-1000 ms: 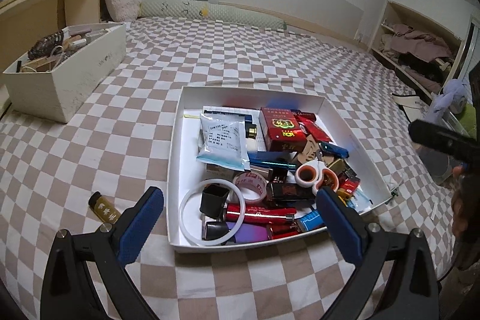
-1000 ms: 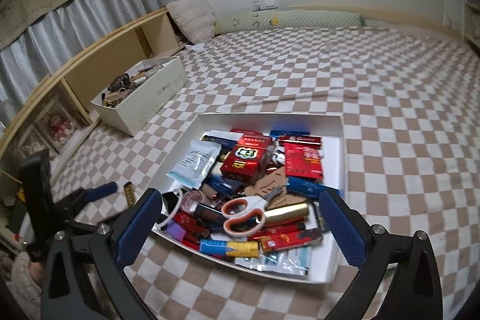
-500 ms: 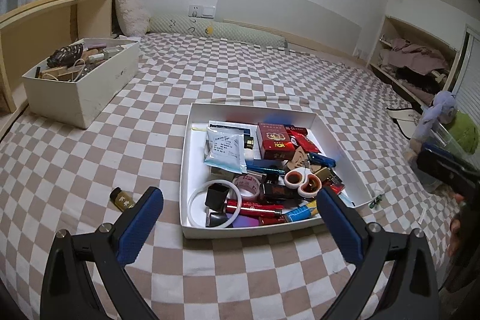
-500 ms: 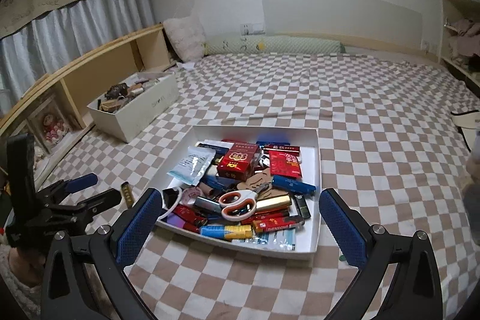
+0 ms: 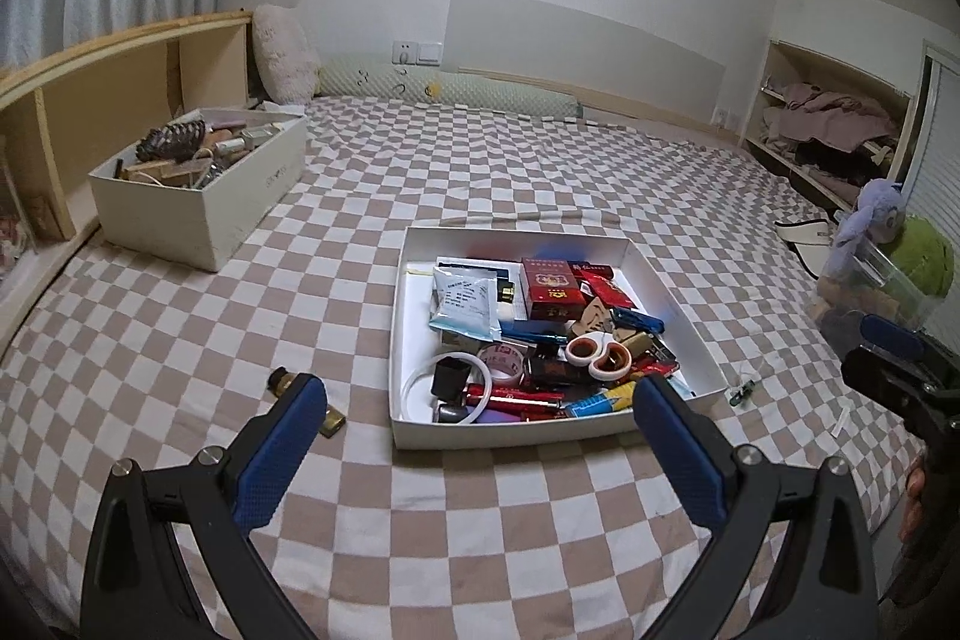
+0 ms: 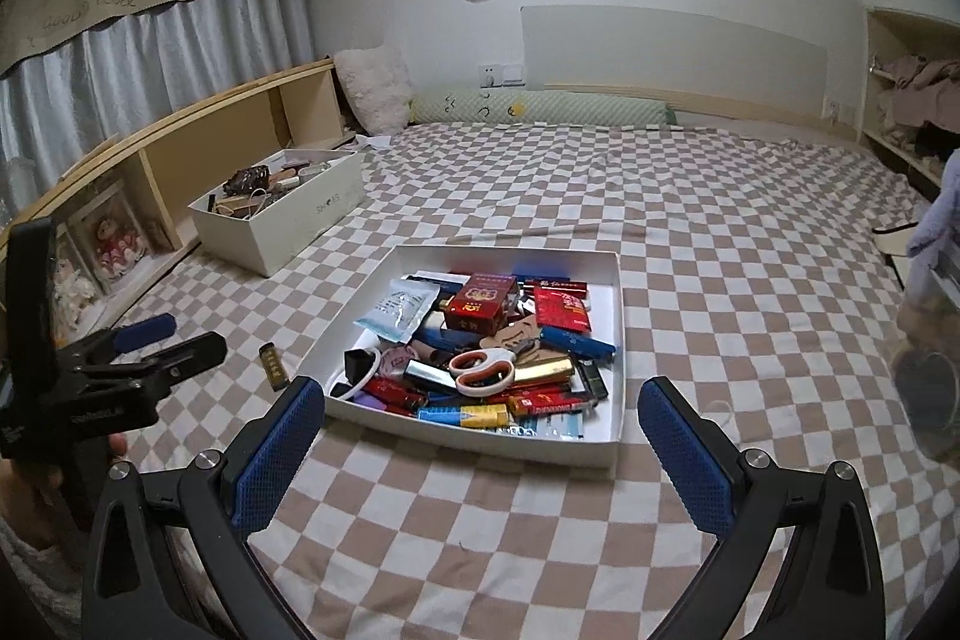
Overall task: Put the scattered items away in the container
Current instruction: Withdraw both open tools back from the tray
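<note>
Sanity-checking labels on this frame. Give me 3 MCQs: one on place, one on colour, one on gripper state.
1. Where does the small gold-and-black lighter lie?
A. in the tray
B. on the bedspread left of the tray
C. in the tall box

2. Scissors handle colours?
A. white and orange
B. green
C. black

3. Left gripper and right gripper?
A. both shut
B. one holds scissors
C. both open, empty

Key: B, it rests outside the white tray; A, visible among the tray's contents; C, fingers are wide apart around nothing.
</note>
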